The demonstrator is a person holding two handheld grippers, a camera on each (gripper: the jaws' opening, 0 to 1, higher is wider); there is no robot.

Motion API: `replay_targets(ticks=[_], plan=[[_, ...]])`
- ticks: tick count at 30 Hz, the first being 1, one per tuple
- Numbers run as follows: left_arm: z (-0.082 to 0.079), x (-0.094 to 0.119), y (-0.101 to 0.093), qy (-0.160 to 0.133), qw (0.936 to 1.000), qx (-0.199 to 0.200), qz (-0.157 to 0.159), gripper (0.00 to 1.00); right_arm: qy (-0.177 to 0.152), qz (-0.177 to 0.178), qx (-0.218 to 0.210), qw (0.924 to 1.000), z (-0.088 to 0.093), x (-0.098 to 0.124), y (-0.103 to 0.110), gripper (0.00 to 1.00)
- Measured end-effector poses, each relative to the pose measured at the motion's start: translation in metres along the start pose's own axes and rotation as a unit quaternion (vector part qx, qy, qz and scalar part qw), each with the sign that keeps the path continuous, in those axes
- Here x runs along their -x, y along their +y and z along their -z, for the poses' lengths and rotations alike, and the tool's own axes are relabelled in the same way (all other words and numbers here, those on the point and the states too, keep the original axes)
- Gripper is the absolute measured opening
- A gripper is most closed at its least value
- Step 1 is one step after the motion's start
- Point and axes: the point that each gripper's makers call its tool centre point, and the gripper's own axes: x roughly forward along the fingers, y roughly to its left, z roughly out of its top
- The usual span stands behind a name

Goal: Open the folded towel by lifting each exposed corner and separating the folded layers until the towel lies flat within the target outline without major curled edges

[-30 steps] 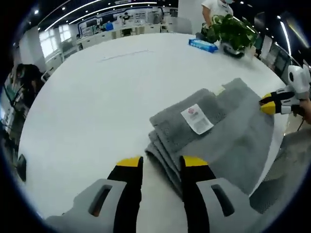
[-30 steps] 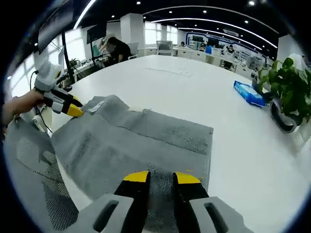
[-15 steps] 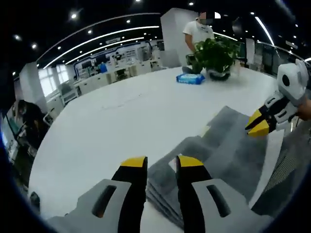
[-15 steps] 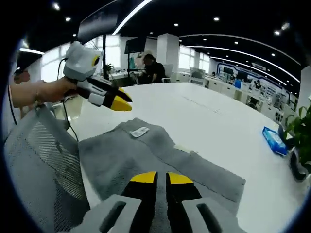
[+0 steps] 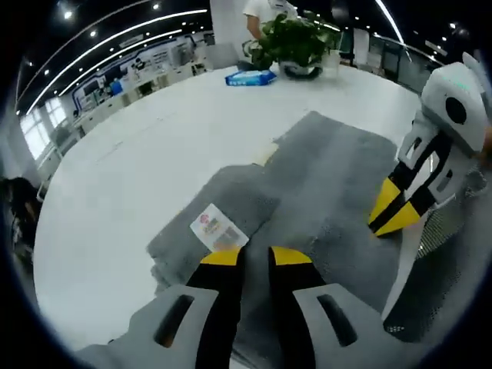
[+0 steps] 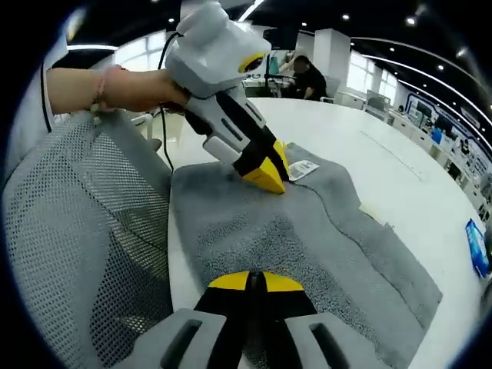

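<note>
Fingers [image 5: 223, 257] of the left gripper [image 5: 254, 257] are seen with yellow tips set a narrow gap apart, nothing gripped between them, poised over the grey towel [image 5: 323, 192] just beside its white care label [image 5: 218, 229]. Fingers [image 6: 231, 281] of the right gripper [image 6: 256, 282] are seen pressed together with no gap visible; whether towel cloth is pinched there cannot be told. The towel is spread on the white tabletop [image 5: 131, 154] along its near edge, with one folded layer lying as a raised flap on the label side. In the right gripper view the left gripper [image 6: 265, 175] is held by a hand [image 6: 138, 88] and its tips are down at the towel [image 6: 307, 238] surface near the label [image 6: 302, 169]. In the left gripper view the right gripper [image 5: 396, 215] is noted at the towel's near side. A mesh chair back [image 6: 77, 246] stands against the near tabletop edge. Toward the far edge a potted plant [image 5: 292, 42] and a blue packet [image 5: 250, 77] are recorded, with a person [image 5: 261, 11] standing behind them.
</note>
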Motion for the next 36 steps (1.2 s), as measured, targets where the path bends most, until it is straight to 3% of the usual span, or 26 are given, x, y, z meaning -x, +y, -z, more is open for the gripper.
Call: replay_targets(ticks=[19, 36], plan=[[0.007, 0.003, -0.009, 0.043, 0.9977, -0.050, -0.015, 0.04, 0.014, 0.022, -0.026, 0.9993, 0.006, 0.004, -0.009, 0.00], [0.010, 0.006, -0.033, 0.063, 0.9974, 0.011, 0.032, 0.02, 0.035, 0.089, -0.042, 0.9945, 0.020, 0.017, -0.039, 0.00]])
